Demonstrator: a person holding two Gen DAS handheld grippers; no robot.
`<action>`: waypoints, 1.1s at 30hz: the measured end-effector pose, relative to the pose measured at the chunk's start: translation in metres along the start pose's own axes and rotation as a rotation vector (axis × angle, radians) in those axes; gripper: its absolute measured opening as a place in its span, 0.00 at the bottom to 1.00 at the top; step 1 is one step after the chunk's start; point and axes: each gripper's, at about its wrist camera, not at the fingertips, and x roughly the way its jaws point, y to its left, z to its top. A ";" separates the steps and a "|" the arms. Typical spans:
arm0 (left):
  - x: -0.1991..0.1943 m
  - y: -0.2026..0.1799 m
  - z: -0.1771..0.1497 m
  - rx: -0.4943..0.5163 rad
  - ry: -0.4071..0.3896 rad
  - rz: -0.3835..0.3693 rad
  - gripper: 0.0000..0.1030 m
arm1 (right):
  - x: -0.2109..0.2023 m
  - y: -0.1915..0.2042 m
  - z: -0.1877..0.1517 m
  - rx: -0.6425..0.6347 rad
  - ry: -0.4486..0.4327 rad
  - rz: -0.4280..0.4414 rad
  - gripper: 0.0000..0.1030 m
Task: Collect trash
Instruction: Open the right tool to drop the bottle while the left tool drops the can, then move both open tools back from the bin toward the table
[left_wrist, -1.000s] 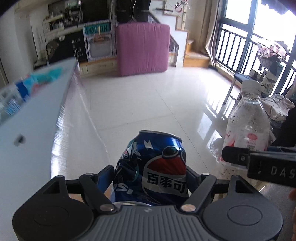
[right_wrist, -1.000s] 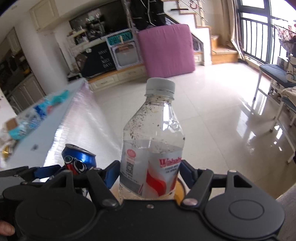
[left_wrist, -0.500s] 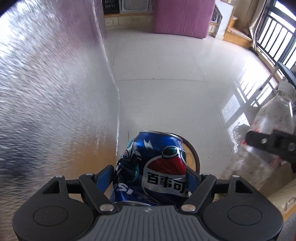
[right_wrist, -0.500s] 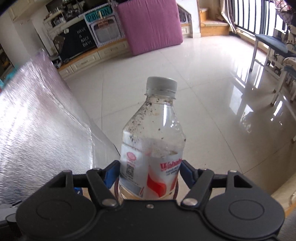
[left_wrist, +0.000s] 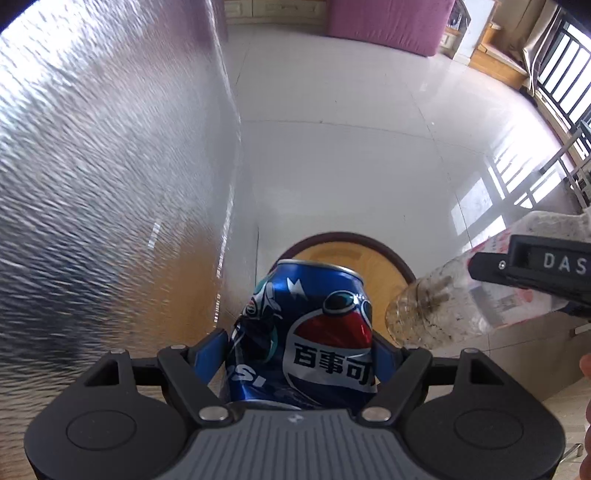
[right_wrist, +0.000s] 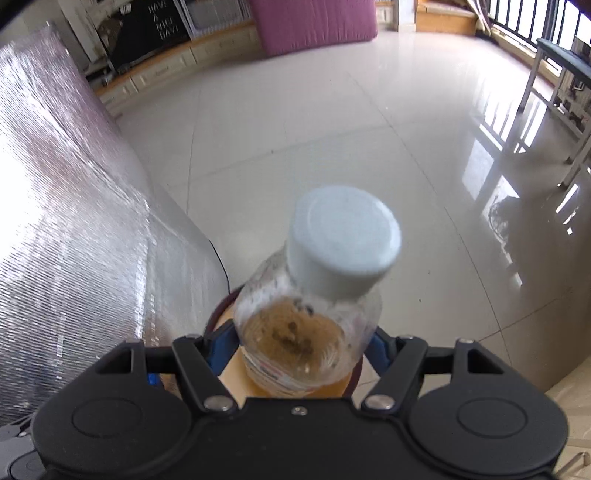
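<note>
1. Beside the silvery, rippled table skirt (left_wrist: 110, 166), a round bin (left_wrist: 388, 266) with a dark rim and yellowish inside waits below both loads; a careless release could miss its mouth.
2. Right gripper (right_wrist: 303, 350) clamps a grimy clear bottle (right_wrist: 306, 332), capped, tilted.
3. Left gripper (left_wrist: 301, 354) pinches a dented blue can (left_wrist: 306, 332); thin metal may slip.

- The can (left_wrist: 306, 332) is blue, with a red-white-blue roundel (white lettering across it).
- The bottle (right_wrist: 314, 332) is clear, dark-speckled, its cap (right_wrist: 343, 236) pale grey.
- The mattress (right_wrist: 314, 22) is pink.
</note>
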 end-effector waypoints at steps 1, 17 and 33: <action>0.008 0.002 0.006 0.000 0.006 -0.006 0.77 | 0.007 -0.001 0.000 0.001 0.019 -0.001 0.69; 0.095 -0.012 0.012 0.000 0.056 -0.070 0.79 | 0.044 -0.037 -0.011 0.116 0.123 0.043 0.78; 0.084 -0.010 -0.006 0.108 0.125 -0.016 0.98 | 0.040 -0.029 -0.017 0.055 0.138 0.042 0.78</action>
